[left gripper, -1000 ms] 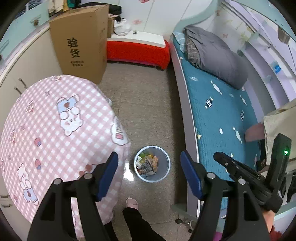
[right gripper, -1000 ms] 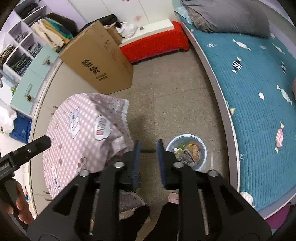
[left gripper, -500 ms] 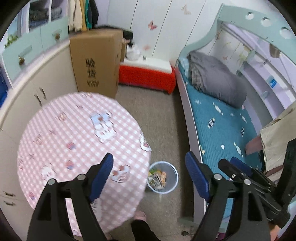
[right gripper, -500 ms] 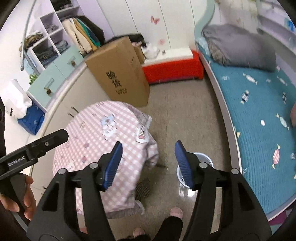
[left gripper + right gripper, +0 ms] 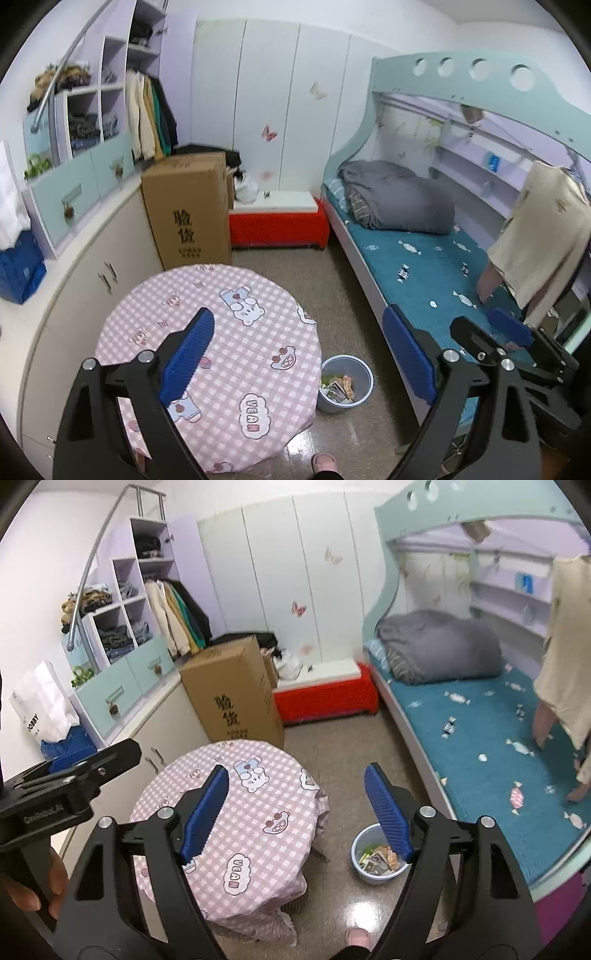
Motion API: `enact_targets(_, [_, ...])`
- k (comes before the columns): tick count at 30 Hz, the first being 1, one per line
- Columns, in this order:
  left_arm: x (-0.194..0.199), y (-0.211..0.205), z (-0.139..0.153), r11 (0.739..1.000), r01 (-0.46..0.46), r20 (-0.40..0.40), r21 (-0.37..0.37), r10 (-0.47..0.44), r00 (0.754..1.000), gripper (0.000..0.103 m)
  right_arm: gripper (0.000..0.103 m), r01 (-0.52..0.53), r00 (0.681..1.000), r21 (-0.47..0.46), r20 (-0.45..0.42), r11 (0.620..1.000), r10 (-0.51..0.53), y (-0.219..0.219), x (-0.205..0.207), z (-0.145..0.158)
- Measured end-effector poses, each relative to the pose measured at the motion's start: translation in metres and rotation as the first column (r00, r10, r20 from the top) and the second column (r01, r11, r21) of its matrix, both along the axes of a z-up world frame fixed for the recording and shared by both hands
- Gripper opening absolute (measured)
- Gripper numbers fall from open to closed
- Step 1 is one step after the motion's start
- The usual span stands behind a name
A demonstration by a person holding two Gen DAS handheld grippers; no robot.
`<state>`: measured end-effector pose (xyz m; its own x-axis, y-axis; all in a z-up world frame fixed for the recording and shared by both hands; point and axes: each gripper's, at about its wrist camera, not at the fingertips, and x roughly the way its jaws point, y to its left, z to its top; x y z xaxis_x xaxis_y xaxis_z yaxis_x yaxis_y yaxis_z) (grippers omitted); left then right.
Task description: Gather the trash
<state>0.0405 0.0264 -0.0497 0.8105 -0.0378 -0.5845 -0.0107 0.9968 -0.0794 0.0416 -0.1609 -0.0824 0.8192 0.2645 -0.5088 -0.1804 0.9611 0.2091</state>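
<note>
Both grippers hang high over the room, angled down at the floor. The left gripper (image 5: 299, 362) stands spread wide with nothing between its blue pads; its jaws have just been opening. Same story on the right gripper (image 5: 299, 812): jaws have just been opening, pads well apart, empty.

The trash bin (image 5: 364, 373), pale blue, stands on the floor at about 5 o'clock in the left view, just beside the round table (image 5: 221, 295) and near the bed (image 5: 424, 266). Inside it lies the trash (image 5: 338, 387) (wrappers and paper, too small to tell apart). In the right view the bin (image 5: 360, 871) sits near 5 o'clock, partly behind the right-hand blue pad.

The table wears a pink checked cloth with bears, nothing standing on its top. A cardboard box (image 5: 186, 210) stands at 11 o'clock beyond it, a red bench (image 5: 277, 229) at 12. One pink slipper (image 5: 324, 461) peeks in at 6 o'clock.
</note>
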Motion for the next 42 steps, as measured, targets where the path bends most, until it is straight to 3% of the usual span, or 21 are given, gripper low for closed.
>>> enact_targets(7, [-0.049,-0.009,0.020,1.000,0.030,0.069,0.001,-0.030,0.997,0.093,0.081,0.065,0.996,-0.039,0.061,0.997,-0.063,-0.005,-0.063,0.020])
enact_targets(15, [-0.080,-0.030,0.033,0.999,0.050,0.137,0.022,-0.052,0.989,0.093,0.084,0.082,0.991,-0.044,0.106,0.996,-0.077,-0.014,-0.092,0.028])
enact_targets(27, [-0.091,-0.050,0.048,0.998,0.048,0.188,0.047,-0.056,0.981,0.093,0.085,0.073,0.988,-0.028,0.142,0.997,-0.068,-0.032,-0.100,0.035])
enact_targets(42, [-0.075,-0.070,0.047,0.995,0.077,0.179,0.070,-0.088,0.980,0.093,0.085,0.091,0.987,-0.009,0.130,0.996,-0.089,-0.048,-0.091,0.034])
